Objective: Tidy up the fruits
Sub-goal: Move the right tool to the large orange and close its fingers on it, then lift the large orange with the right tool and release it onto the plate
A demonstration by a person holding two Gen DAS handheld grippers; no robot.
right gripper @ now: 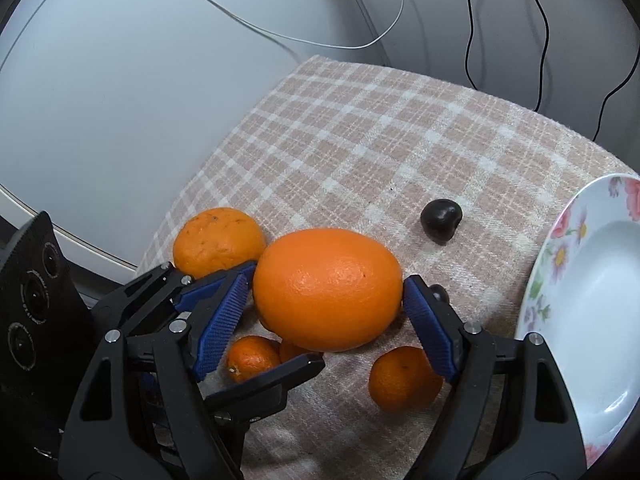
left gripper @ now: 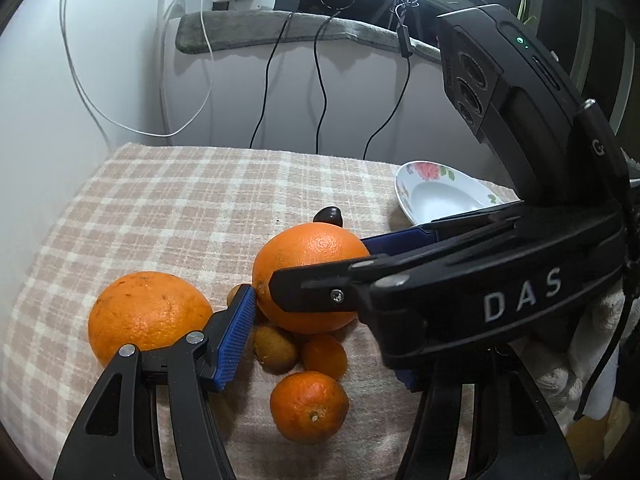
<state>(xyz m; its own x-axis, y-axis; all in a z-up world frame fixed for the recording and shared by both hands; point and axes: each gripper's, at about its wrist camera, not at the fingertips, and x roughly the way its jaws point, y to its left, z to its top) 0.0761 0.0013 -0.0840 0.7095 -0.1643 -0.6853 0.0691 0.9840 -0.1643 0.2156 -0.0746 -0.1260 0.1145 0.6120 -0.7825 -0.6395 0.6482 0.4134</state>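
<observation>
Clamped the large orange (right gripper: 328, 288) at its two sides with the blue pads (right gripper: 430, 328) of the right gripper (right gripper: 326, 280), reaching in low and level over the checked cloth (right gripper: 360, 140); could not tell whether lifted or resting. Showed a smooth, bright, oval skin, evenly orange. Kept the left gripper (left gripper: 324, 320) spread wide just left of the large orange, one ribbed pad (left gripper: 236, 332) near that side, the other finger mostly hidden behind the right gripper, clasping nothing. Found a second, rougher orange (right gripper: 218, 240) just beyond the left gripper, left of the large orange. Found a kiwi (left gripper: 275, 348) and two mandarins (left gripper: 309, 406) (left gripper: 325, 356) crowded close below the large orange, the nearest partly tucked under it. Saw a small dark fruit (right gripper: 441, 220) apart, behind and right of the large orange. Saw a flowered white plate (right gripper: 560, 248) further right, bare inside, near the cloth's right edge. Left open cloth behind the large orange, up to the far edge, with a pale wall (right gripper: 120, 80) and hanging cables (left gripper: 320, 92) beyond.
</observation>
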